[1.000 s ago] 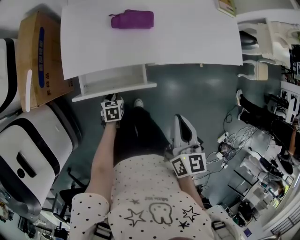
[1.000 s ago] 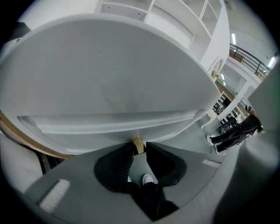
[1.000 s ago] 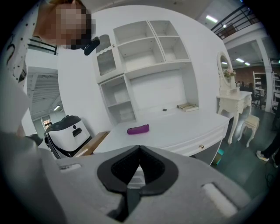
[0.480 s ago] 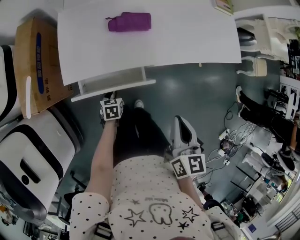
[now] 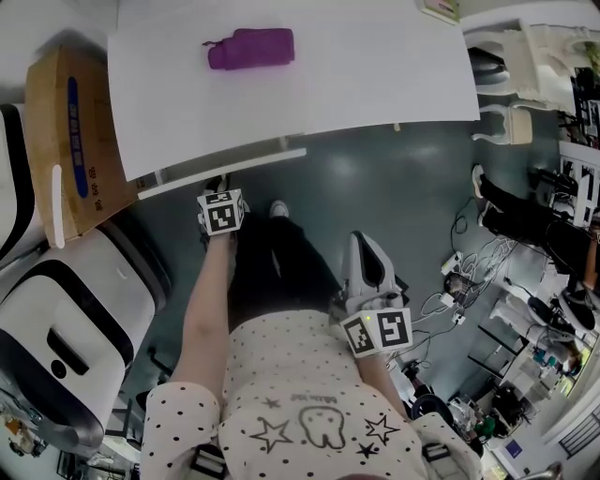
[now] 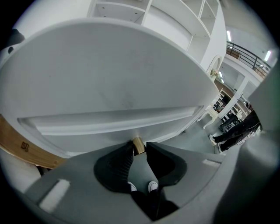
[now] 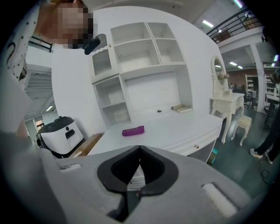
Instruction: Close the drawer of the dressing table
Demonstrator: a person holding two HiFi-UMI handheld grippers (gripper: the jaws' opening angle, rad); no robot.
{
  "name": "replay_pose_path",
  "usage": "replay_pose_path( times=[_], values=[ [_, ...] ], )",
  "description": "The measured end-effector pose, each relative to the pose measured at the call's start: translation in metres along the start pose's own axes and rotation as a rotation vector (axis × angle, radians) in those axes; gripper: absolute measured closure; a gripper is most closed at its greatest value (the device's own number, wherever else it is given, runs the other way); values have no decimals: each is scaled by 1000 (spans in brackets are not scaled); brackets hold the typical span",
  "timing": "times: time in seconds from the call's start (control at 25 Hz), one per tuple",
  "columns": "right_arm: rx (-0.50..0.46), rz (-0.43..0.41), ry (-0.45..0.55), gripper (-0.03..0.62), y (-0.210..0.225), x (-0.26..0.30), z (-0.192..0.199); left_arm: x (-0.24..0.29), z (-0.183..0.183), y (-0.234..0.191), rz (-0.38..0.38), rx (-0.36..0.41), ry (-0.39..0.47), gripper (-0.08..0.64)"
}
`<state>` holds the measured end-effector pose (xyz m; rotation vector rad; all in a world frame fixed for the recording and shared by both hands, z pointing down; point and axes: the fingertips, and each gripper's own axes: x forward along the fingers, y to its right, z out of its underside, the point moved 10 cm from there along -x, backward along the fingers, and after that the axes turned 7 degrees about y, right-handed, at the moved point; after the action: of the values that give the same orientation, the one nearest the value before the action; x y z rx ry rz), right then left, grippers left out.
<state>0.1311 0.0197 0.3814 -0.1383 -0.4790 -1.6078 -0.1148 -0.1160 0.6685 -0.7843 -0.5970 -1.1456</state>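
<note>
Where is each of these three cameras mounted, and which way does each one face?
Head view: on the person's head, looking steeply down on the tabletop, purple pouch and drawer front; forearms, dotted shirt and trousers show.
Left gripper view: on the left gripper, looking along its jaws at the brass knob gripped between them; shoes show below.
Right gripper view: on the right gripper, facing the dressing table's shelves over closed jaws; a sleeve shows at left.
Shared: head and right gripper views both show the purple pouch.

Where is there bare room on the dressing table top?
The wide white tabletop stretch between the purple pouch and the book at the far right corner is bare, as is the front strip. The floor at right is crowded with cables.
</note>
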Motion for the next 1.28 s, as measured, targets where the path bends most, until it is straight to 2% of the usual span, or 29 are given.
replay_pose_path(
  times=[1.28],
  values=[
    [4, 27, -11, 589, -1, 12, -3, 25, -36, -15, -20, -18, 30, 463]
  ],
)
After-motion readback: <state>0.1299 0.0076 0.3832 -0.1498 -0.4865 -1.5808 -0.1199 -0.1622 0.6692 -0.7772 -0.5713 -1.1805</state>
